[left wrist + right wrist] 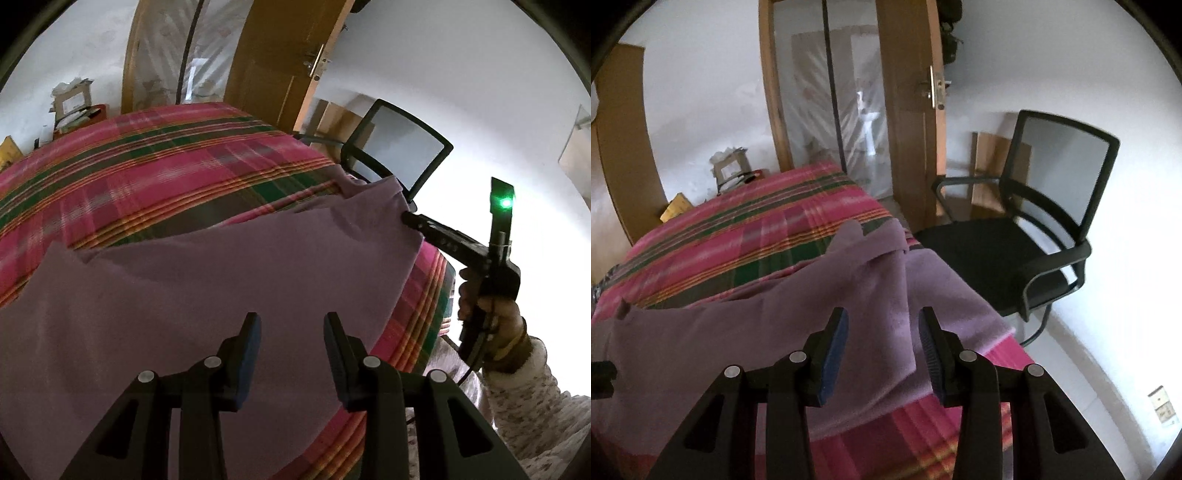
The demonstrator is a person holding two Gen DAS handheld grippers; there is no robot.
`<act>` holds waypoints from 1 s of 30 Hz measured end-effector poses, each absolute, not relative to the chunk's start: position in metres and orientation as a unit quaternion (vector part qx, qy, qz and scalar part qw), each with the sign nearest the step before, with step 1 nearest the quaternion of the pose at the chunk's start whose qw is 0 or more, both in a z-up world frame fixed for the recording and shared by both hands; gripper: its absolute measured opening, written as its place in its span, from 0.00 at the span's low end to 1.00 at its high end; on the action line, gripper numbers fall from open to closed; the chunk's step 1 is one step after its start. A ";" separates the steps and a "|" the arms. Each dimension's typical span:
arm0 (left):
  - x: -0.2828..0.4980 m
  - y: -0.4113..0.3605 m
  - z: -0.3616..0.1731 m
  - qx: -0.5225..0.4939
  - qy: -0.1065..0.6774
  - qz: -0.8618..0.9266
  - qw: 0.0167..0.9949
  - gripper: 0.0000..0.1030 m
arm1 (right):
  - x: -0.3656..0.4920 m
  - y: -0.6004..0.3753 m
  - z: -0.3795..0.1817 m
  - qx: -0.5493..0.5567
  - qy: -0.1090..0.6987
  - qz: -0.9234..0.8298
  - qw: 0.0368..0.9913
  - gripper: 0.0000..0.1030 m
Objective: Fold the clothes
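Purple garment (221, 280) on plaid bed (147, 173), 2 grippers open above.

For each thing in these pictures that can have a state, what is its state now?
purple garment: spread over the bed, partly folded, one edge raised.
plaid bedcover: laid flat on the bed.
left claw: open, nothing between its fingers.
right claw: open above the garment; in the left view its tip is at the raised edge.
wooden door: open.
office chair: upright, nothing on its seat.
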State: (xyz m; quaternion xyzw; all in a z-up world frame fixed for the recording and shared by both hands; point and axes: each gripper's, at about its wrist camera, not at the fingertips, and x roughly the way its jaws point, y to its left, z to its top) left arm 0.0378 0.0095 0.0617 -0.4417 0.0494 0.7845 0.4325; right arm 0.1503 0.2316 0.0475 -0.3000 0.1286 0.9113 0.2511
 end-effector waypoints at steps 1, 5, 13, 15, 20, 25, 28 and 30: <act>0.037 0.015 0.062 -0.442 0.051 0.782 0.436 0.34 | 0.147 0.234 0.045 -0.303 0.128 0.911 0.250 0.40; 0.032 0.037 0.062 -0.447 0.061 0.776 0.441 0.34 | 0.137 0.243 0.035 -0.318 0.134 0.908 0.238 0.40; 0.014 0.063 0.049 -0.484 0.052 0.756 0.437 0.34 | 0.138 0.238 0.041 -0.296 0.125 0.925 0.205 0.09; 0.013 0.068 0.045 -0.491 0.053 0.752 0.436 0.34 | 0.137 0.231 0.044 -0.289 0.109 0.930 0.198 0.08; 0.014 0.078 0.038 -0.500 0.060 0.748 0.433 0.34 | 0.131 0.211 0.047 -0.276 0.067 0.944 0.168 0.08; 0.014 0.079 0.039 -0.501 0.056 0.748 0.431 0.34 | 0.129 0.193 0.046 -0.273 0.036 0.951 0.143 0.08; 0.012 0.079 0.043 -0.498 0.048 0.751 0.432 0.34 | 0.131 0.179 0.049 -0.265 0.010 0.955 0.131 0.08; 0.012 0.080 0.046 -0.495 0.042 0.752 0.433 0.34 | 0.134 0.172 0.050 -0.262 -0.001 0.958 0.118 0.08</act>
